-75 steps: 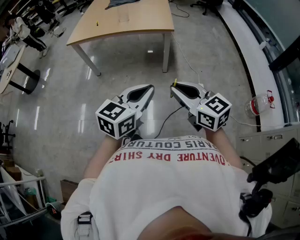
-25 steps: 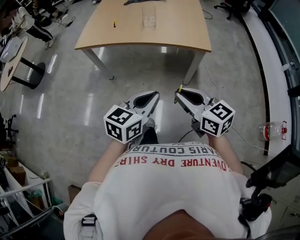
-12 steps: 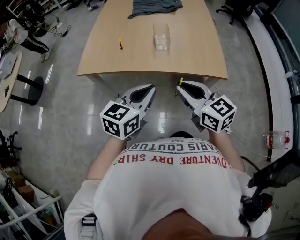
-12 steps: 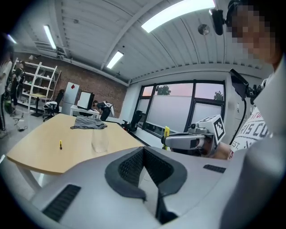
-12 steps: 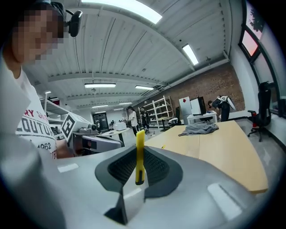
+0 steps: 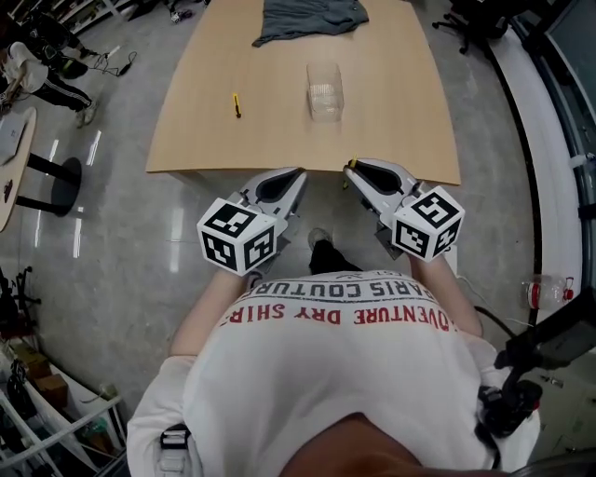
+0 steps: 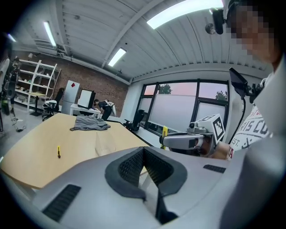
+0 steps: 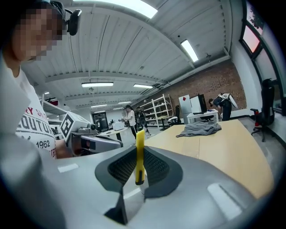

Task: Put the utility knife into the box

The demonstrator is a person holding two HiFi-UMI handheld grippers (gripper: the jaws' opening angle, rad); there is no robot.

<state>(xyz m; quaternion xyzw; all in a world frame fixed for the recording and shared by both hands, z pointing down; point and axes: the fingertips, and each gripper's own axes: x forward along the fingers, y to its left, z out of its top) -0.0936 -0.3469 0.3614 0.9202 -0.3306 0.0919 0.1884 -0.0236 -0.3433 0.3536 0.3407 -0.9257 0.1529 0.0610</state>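
My right gripper [image 6: 347, 170] is shut on a yellow utility knife [image 8: 140, 156], which stands upright between its jaws; its tip [image 6: 346, 170] shows at the near edge of the wooden table [image 6: 391, 140]. My left gripper [image 6: 300, 173] is shut with nothing in it, and hangs just short of that same edge. A clear plastic box [image 6: 325, 90] stands on the table beyond both grippers, also seen from the left gripper [image 7: 105, 144]. A second small yellow knife [image 6: 237, 104] lies on the table to the box's left [image 7: 58, 152].
A grey cloth [image 6: 310, 19] lies at the table's far end. The table stands on a shiny grey floor [image 6: 121, 233]. Another round table [image 6: 14, 140] and chairs are at the far left. People stand at desks and shelves in the background [image 8: 130, 118].
The table has come much closer in the head view, from far ahead to right under the grippers' tips. Both grippers keep the same pose, the right one still gripping the knife.
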